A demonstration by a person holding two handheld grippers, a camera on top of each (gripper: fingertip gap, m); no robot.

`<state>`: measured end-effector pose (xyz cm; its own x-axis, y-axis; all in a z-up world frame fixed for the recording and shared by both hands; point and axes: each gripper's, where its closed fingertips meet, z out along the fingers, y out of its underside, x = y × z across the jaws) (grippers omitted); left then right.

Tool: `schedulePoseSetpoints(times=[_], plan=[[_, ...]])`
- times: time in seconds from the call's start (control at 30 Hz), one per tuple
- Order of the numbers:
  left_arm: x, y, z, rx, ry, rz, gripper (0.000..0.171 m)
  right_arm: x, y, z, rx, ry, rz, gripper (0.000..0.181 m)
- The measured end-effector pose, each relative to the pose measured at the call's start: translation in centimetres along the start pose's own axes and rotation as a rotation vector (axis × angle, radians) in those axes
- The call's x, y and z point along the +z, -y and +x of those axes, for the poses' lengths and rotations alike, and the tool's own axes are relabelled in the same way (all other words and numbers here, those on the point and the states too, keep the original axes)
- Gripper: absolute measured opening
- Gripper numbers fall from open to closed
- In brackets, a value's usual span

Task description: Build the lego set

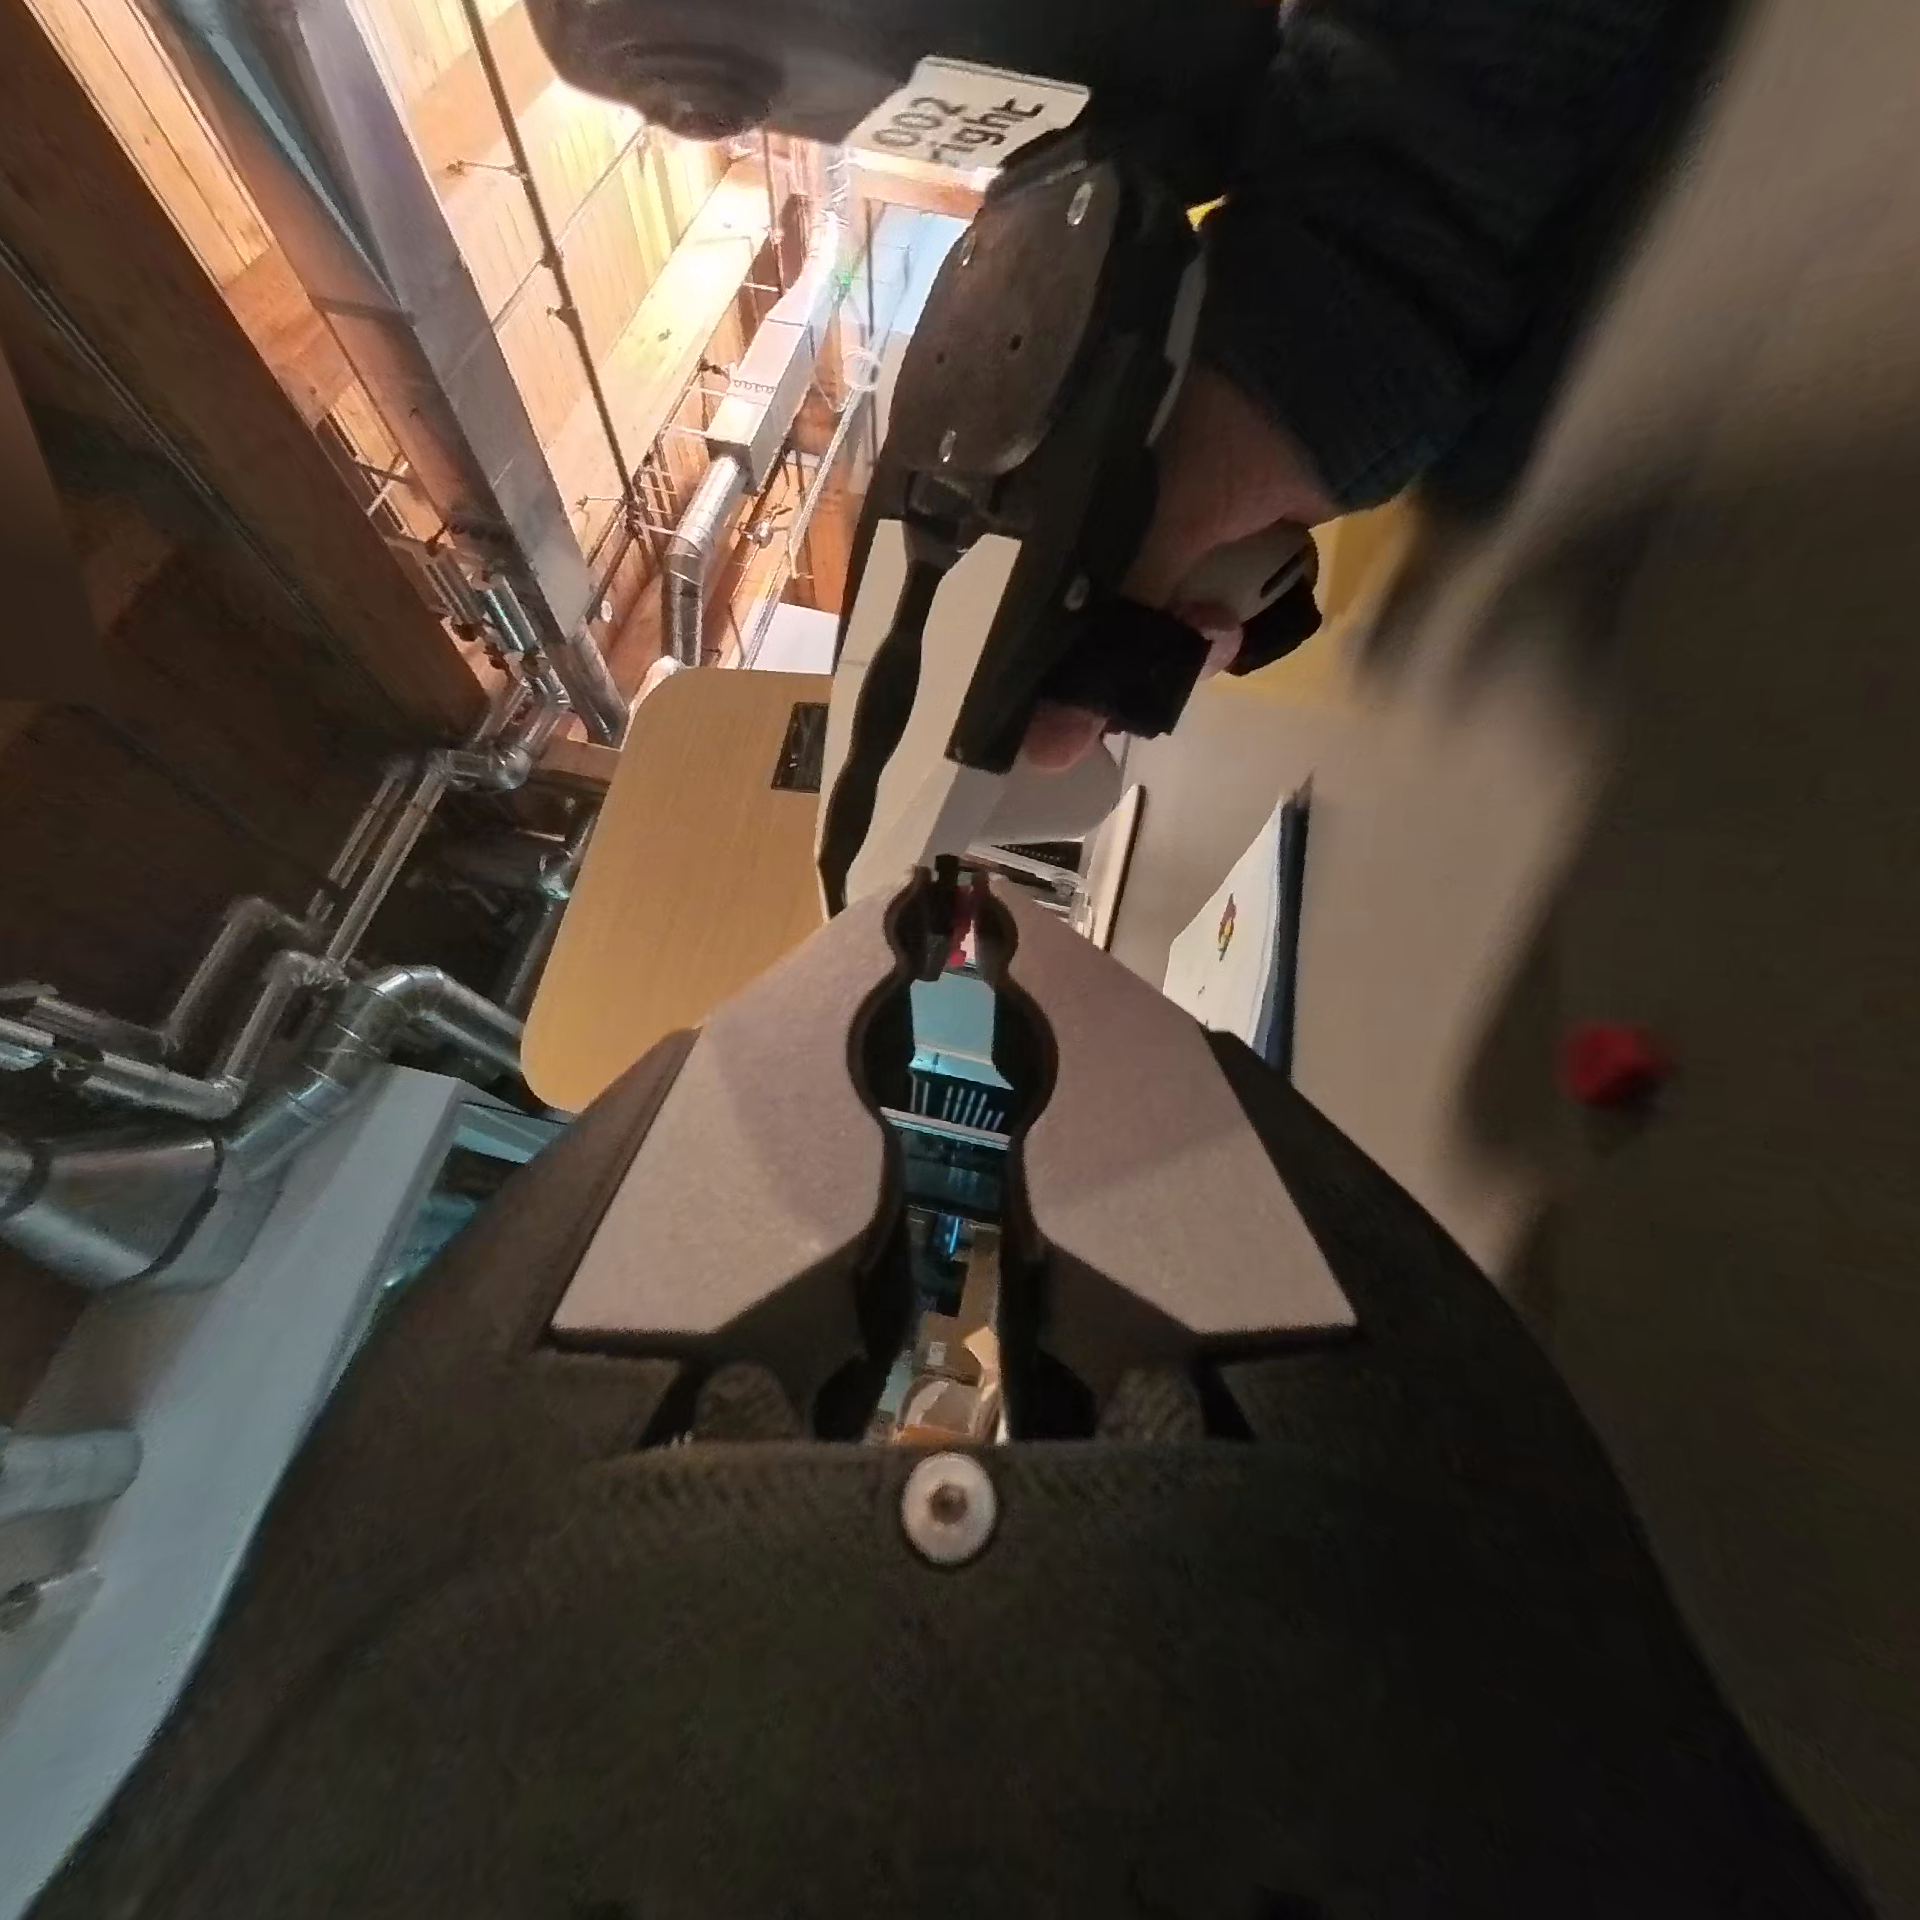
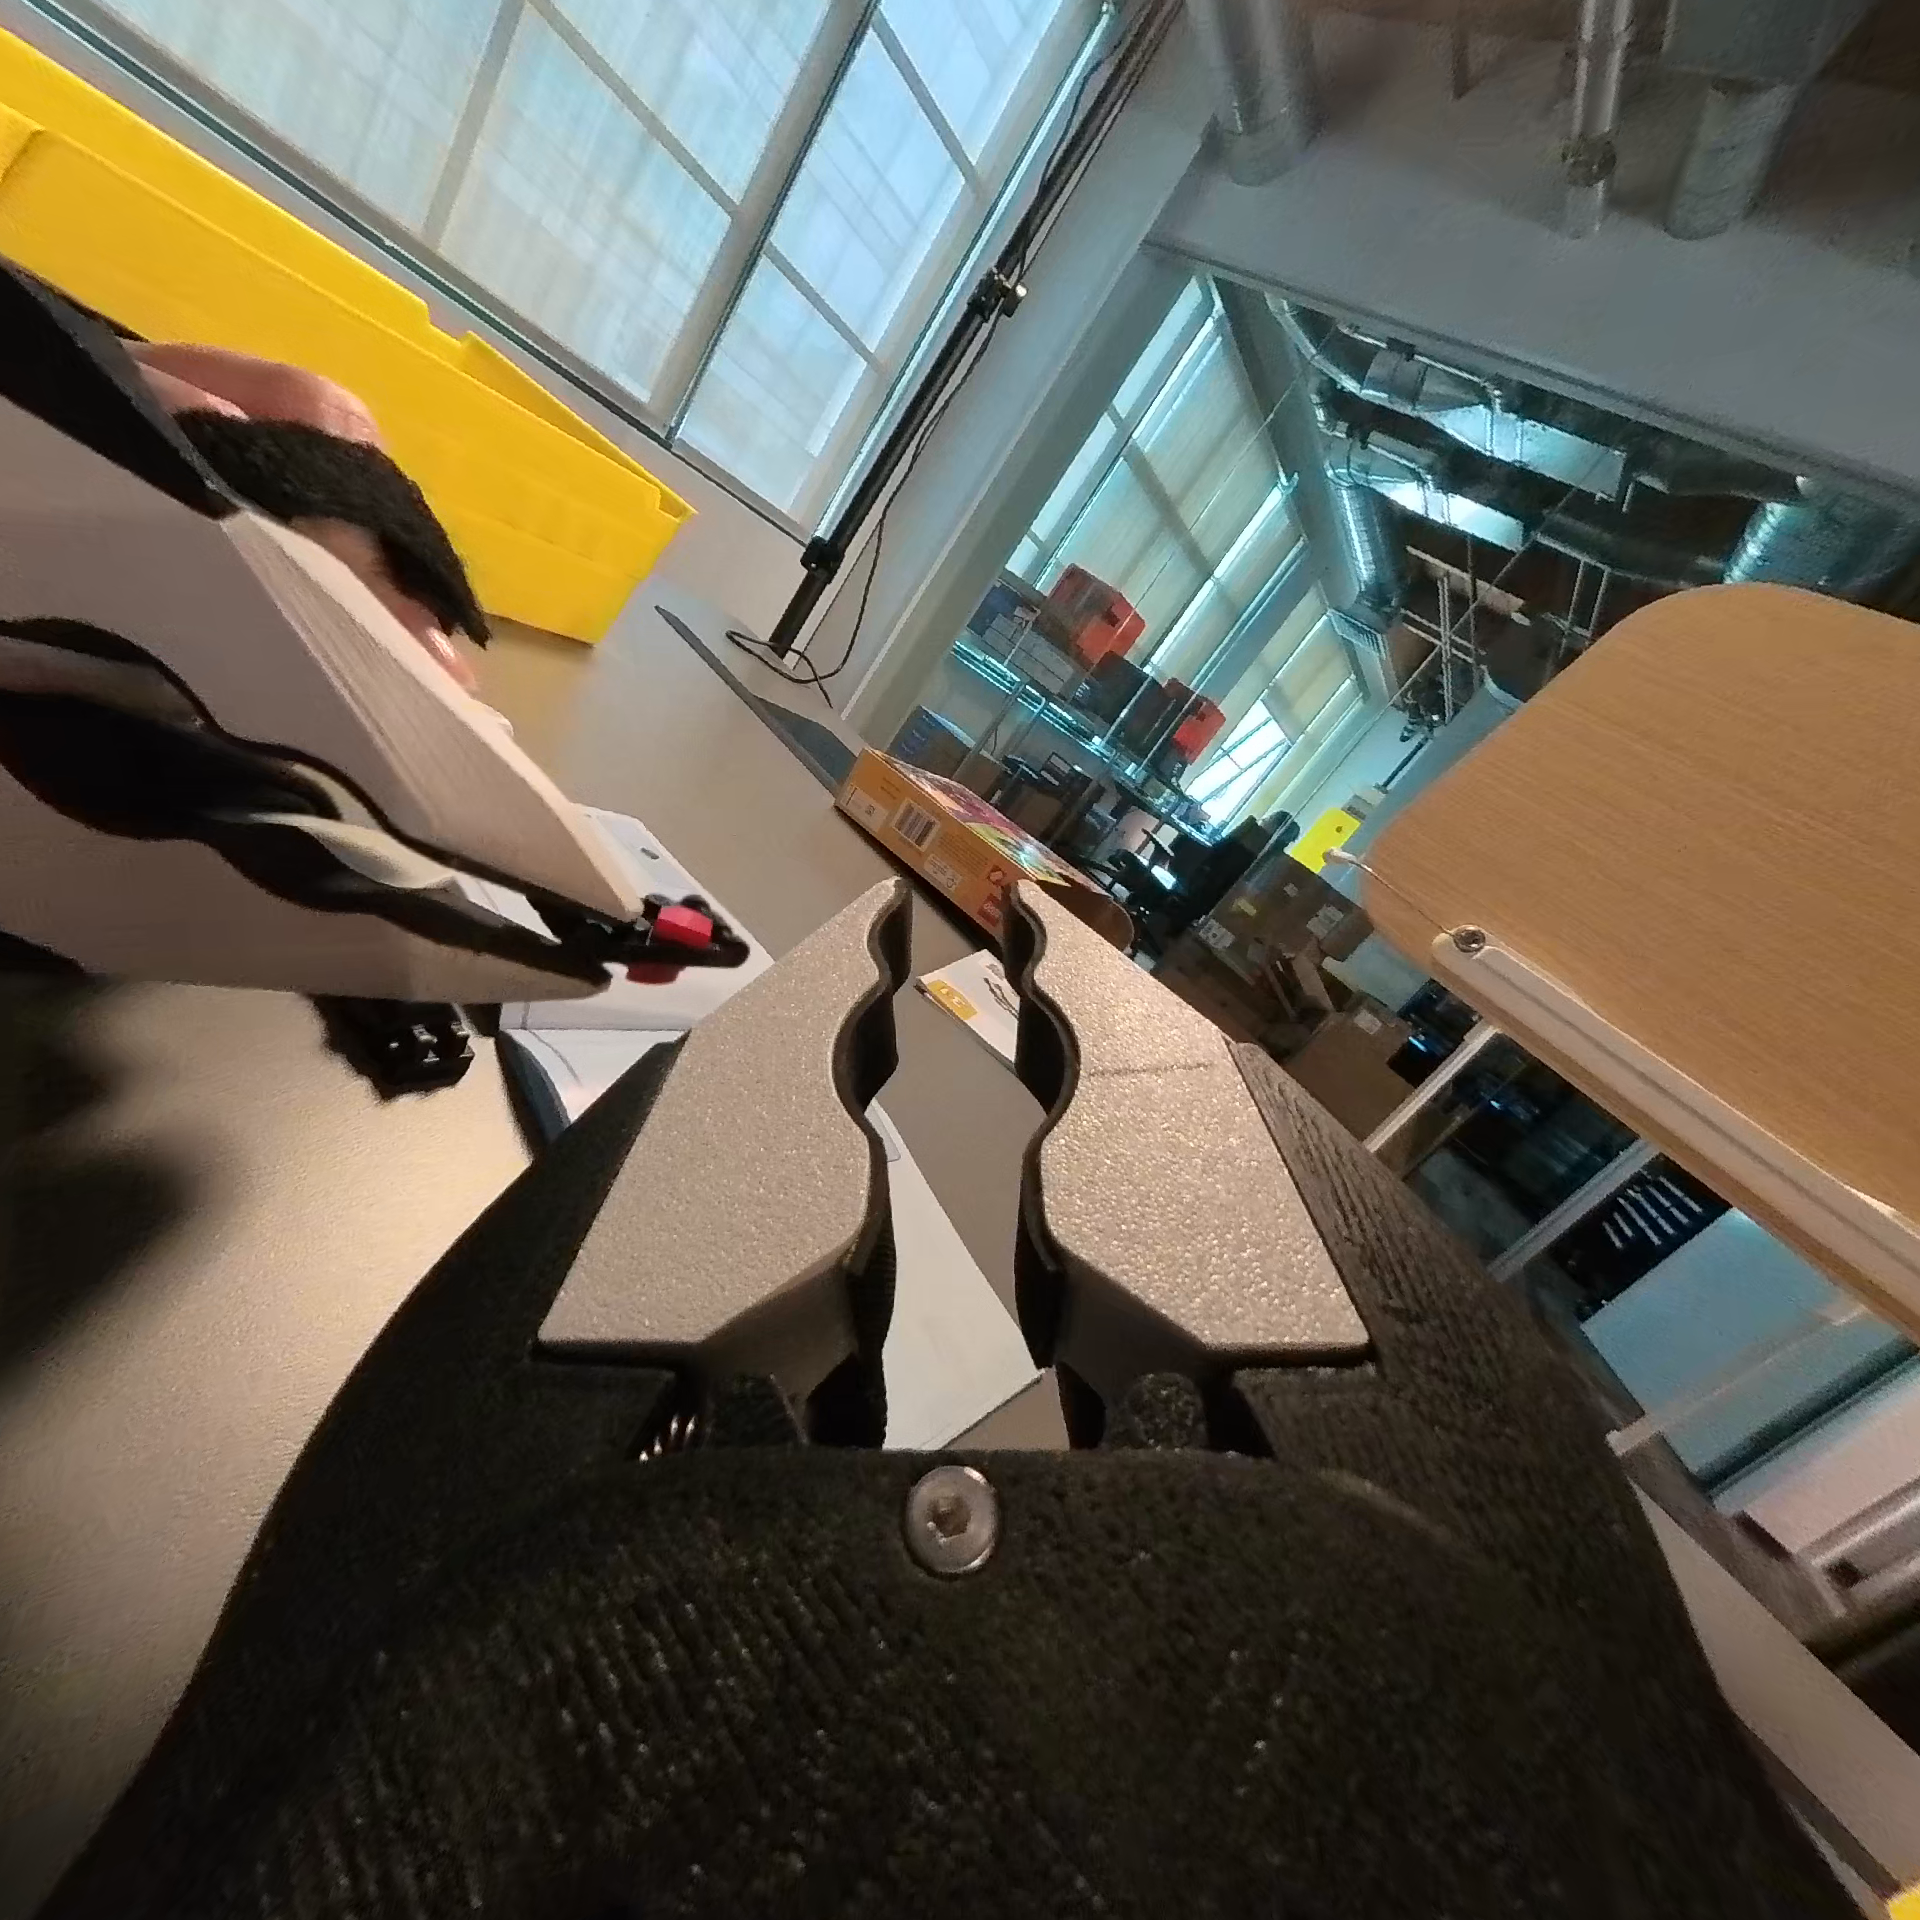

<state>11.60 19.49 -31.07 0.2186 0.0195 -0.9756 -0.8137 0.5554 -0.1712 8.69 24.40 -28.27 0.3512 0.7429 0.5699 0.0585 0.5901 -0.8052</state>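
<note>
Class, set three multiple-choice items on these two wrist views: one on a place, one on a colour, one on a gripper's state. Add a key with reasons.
1. Where is the red and black lego piece?
A. in the left gripper
B. in the yellow bin
C. on the chair

2. What colour is the bin behind the left gripper?
A. blue
B. yellow
C. green

3. How is the right gripper?
A. shut on a brick
B. open, empty
C. out of view

Key: A, its fingertips pinch it; B, the right wrist view shows yellow walls; B, a gap shows between its fingers.
</note>
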Motion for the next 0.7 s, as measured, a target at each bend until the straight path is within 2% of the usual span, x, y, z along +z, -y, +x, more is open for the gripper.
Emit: schedulePoseSetpoints(times=[0.7], plan=[[0.03,0.09,0.27,0.009,-0.012,0.003,0.006,0.04,0.03,-0.38,-0.016,0.015,0.003,0.014]])
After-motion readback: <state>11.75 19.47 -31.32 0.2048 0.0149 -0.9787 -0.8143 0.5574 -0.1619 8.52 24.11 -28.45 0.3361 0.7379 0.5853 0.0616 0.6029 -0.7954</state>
